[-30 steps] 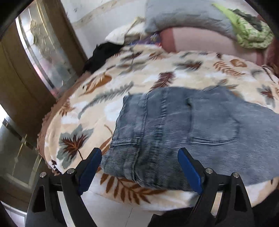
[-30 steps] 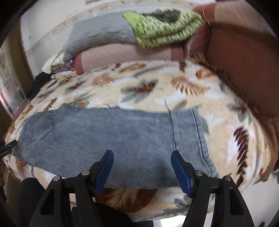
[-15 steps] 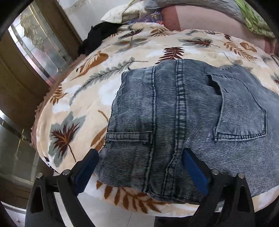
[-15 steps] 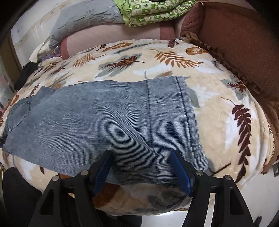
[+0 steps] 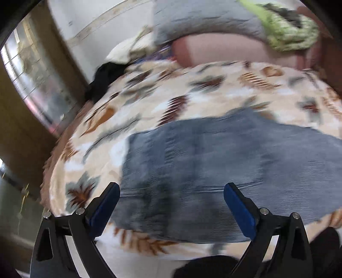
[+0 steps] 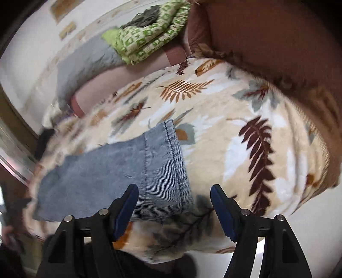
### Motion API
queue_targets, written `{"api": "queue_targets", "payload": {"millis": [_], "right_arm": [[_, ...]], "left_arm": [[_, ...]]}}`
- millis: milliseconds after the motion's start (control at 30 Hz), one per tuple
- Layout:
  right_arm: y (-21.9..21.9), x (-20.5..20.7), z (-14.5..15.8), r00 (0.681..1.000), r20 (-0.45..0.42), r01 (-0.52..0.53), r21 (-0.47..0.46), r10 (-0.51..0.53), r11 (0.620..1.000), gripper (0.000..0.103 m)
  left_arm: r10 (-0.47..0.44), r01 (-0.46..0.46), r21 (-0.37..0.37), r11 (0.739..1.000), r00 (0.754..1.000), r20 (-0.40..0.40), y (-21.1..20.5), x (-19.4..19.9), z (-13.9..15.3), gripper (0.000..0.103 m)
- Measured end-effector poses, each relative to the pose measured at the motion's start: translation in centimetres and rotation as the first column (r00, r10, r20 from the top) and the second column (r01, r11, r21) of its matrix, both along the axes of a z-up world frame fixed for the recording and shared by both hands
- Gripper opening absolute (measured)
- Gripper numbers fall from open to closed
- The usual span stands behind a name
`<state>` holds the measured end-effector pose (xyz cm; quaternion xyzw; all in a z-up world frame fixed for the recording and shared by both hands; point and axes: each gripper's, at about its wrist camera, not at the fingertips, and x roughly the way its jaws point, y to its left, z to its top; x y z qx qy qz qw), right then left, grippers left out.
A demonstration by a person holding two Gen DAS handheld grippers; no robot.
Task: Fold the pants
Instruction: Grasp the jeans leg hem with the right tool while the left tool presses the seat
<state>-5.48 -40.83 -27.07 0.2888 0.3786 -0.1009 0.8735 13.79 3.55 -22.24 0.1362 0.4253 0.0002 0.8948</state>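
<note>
Blue-grey denim pants (image 5: 213,166) lie folded lengthwise across a leaf-patterned blanket (image 5: 192,98). In the blurred left wrist view my left gripper (image 5: 171,203) hangs open above the waist end near the bed's front edge, touching nothing. In the right wrist view the hem end of the pants (image 6: 136,166) shows with its stitched cuff. My right gripper (image 6: 174,205) stands open over the cuff's near corner, its blue pads apart and nothing pinched.
The blanket (image 6: 245,136) covers a bed with a brown padded side (image 6: 277,42). A grey pillow (image 5: 203,19) and a green patterned cloth (image 6: 149,36) lie at the head. A black garment (image 5: 106,77) sits at the far left; a glass door (image 5: 32,74) stands left.
My left gripper pulled back and up from the waistband, so the pants look smaller. My right gripper slid right toward the cuff and rolled; the view now tilts.
</note>
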Motion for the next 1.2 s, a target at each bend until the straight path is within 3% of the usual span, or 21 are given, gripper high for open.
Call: {"api": "queue_targets", "payload": {"millis": [167,333,500,667,800,1000,1200], "right_arm": [[-1.6,-1.1,-1.8,0.998,0.034,0.042,0.150,-0.048,0.988,0.073],[-0.5,-0.1,-1.5,0.999,0.044,0.013,0.112,-0.018,0.994,0.073],[2.1,1.9,-1.3,0.995,0.070,-0.085,0.118,0.077,0.989,0.073],[4.1,5.6,-1.6,0.990,0.039,-0.141,0.066,0.139,0.988,0.070],[4.9,9.2,-1.3,0.986,0.034,-0.162,0.049,0.161,0.986,0.070],[6.6,15.3,-2.7,0.977,-0.096,-0.193,-0.028,0.190,0.981,0.070],[9.2,20.2,-3.6,0.952,-0.266,-0.216,-0.219,0.155,0.951,0.070]], "left_arm": [[-0.164,0.164,-0.015,0.986,0.986,-0.007,-5.8,-2.2,0.5,0.098],[-0.253,0.255,0.030,0.967,0.966,-0.046,-10.6,-2.8,-1.1,0.098],[-0.237,0.246,0.068,0.967,0.965,-0.114,-12.8,-1.2,-4.1,0.098],[-0.165,0.184,0.106,0.977,0.973,-0.162,-12.5,1.1,-6.6,0.098],[-0.129,0.145,0.073,0.987,0.972,-0.199,-11.7,2.5,-7.8,0.098],[-0.130,0.141,0.043,0.989,0.972,-0.198,-11.8,3.9,-8.3,0.099],[-0.129,0.142,0.046,0.989,0.967,-0.218,-12.1,5.7,-8.9,0.103]]}}
